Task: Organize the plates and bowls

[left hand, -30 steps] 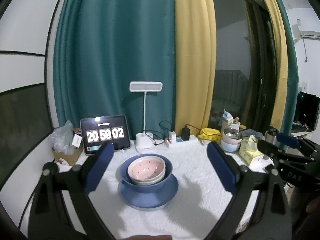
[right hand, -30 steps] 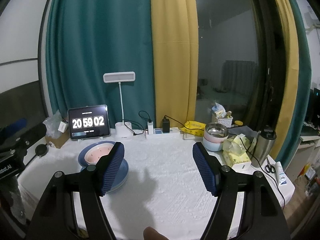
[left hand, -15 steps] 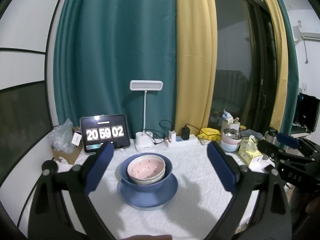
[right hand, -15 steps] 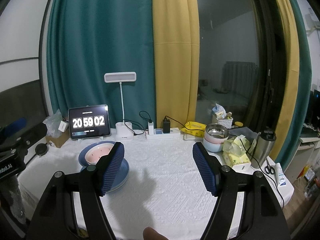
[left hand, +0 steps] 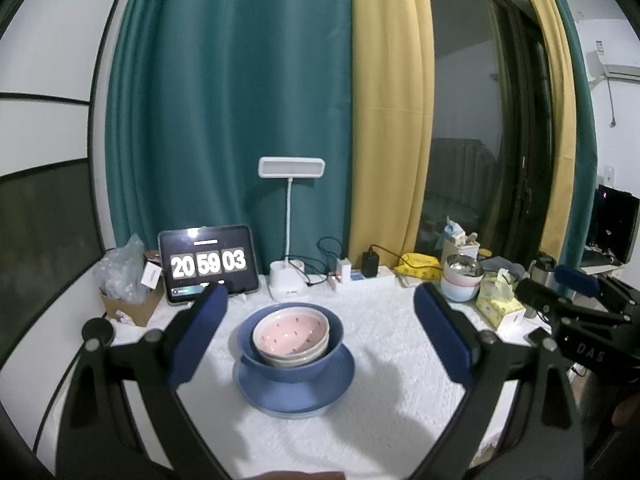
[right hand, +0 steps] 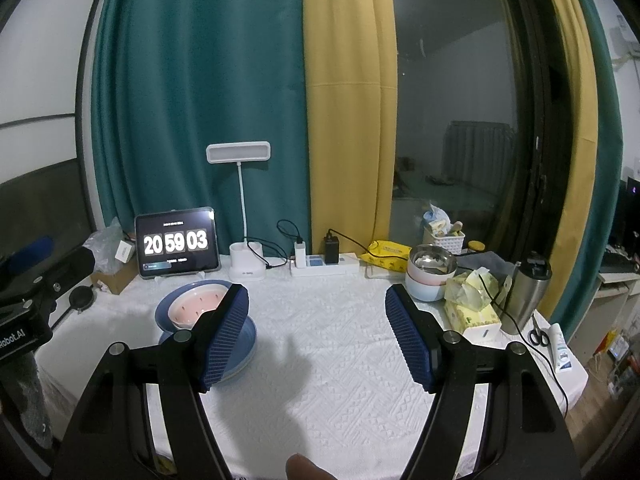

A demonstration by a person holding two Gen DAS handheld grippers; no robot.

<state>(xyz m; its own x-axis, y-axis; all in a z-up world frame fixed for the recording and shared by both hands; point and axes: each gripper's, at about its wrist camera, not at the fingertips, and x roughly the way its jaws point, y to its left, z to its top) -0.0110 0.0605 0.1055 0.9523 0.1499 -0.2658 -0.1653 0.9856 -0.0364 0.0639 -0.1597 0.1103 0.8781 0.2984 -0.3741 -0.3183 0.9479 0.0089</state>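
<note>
A pink speckled bowl [left hand: 291, 331] nests in a cream bowl, inside a blue bowl [left hand: 294, 366], on a blue plate [left hand: 296, 394] on the white tablecloth. My left gripper [left hand: 320, 308] hangs open in front of the stack, its blue pads either side of it and apart from it, holding nothing. The same blue plate [right hand: 240, 346] and pink bowl [right hand: 192, 306] show partly behind the left finger in the right wrist view. My right gripper [right hand: 318, 300] is open and empty over bare cloth, right of the stack.
Along the back stand a tablet clock [left hand: 208, 264], a white desk lamp [left hand: 290, 280], a power strip [left hand: 360, 280], a steel bowl in stacked bowls [right hand: 430, 276], a tissue box [right hand: 474, 312] and a steel tumbler [right hand: 524, 296]. Scissors [right hand: 538, 336] lie near the right edge.
The clock has ticked from 20:59:02 to 20:59:03. Both grippers and the dish stack stay where they were.
</note>
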